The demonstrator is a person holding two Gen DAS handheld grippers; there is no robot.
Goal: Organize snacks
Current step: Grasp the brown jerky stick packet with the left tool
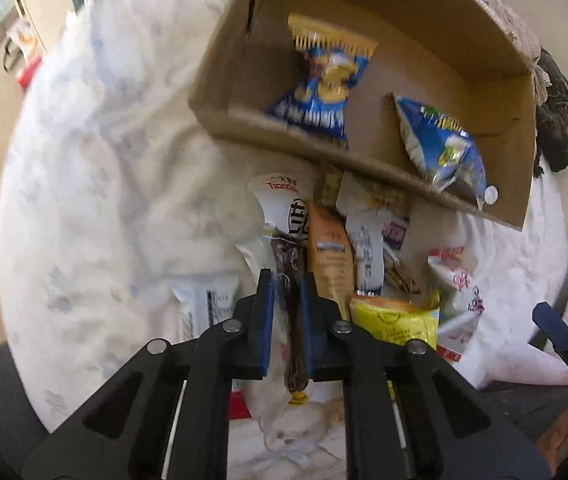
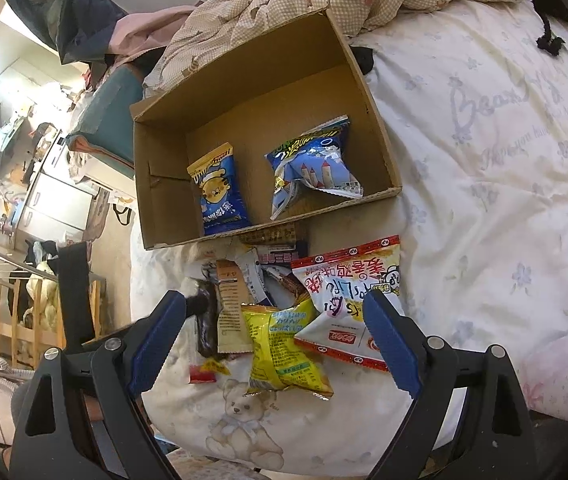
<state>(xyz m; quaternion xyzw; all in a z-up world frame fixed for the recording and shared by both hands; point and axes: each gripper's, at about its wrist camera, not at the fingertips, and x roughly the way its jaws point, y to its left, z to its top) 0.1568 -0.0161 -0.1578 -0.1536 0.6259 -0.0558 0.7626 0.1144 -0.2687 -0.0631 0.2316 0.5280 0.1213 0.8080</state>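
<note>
2 packets in box; snack pile just beside, possibly touching.

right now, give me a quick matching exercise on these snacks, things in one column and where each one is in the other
Things:
1. tiger snack bag
2. dark brown snack stick
3. yellow snack bag
4. red-and-white snack bag

Places:
A. lying on the bed under the open right gripper
B. inside the cardboard box
C. clamped in the left gripper
D. on the bed, overlapping the yellow bag's corner

Pairs: 1-B, 2-C, 3-A, 4-D
</note>
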